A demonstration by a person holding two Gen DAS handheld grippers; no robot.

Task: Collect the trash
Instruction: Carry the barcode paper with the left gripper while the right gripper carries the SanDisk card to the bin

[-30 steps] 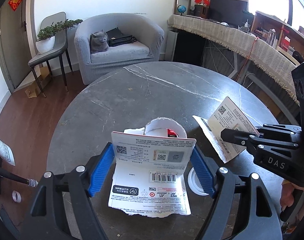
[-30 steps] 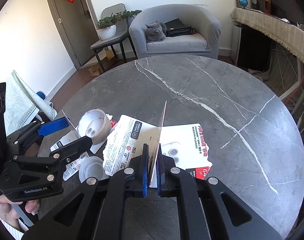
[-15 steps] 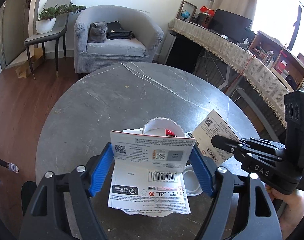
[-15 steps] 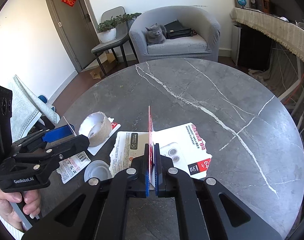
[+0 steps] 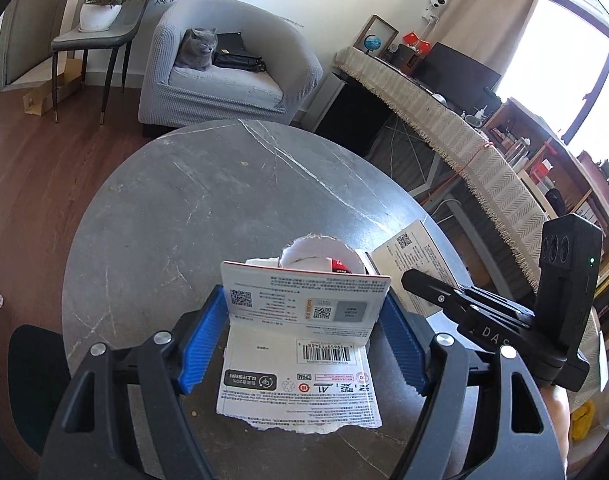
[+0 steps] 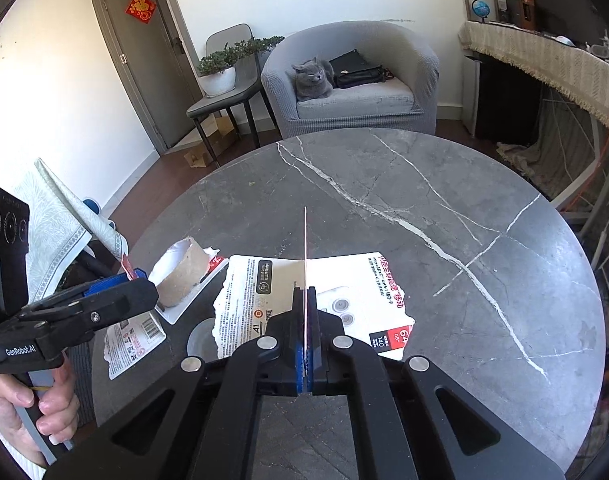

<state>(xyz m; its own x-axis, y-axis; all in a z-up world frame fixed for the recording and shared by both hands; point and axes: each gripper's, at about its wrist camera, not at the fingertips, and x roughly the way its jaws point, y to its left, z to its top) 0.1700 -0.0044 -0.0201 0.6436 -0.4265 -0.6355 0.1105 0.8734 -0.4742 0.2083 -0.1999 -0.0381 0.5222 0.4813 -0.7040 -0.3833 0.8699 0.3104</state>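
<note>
**Both grippers clamp torn card packaging over the marble table**

The left gripper (image 5: 304,320) holds a folded piece of white printed packaging card (image 5: 304,300) across its width, the blue pads pressing on the card's two side edges. The card's upper flap stands upright with QR codes on it, and its lower flap, with a barcode and a torn bottom edge, hangs toward the round grey marble table (image 5: 184,208).

The right gripper (image 6: 305,320) is closed tight on a second torn packaging card (image 6: 305,240), seen edge-on as a thin upright line between the pads. Its open flaps spread to either side over the table, one showing red print for a memory card.

A nearly spent tape roll (image 6: 184,276) sits on a white scrap just left of that card, and a clear round lid (image 6: 200,340) lies near the table's edge. A grey cat (image 6: 312,80) rests in the armchair (image 6: 384,80) beyond.
</note>
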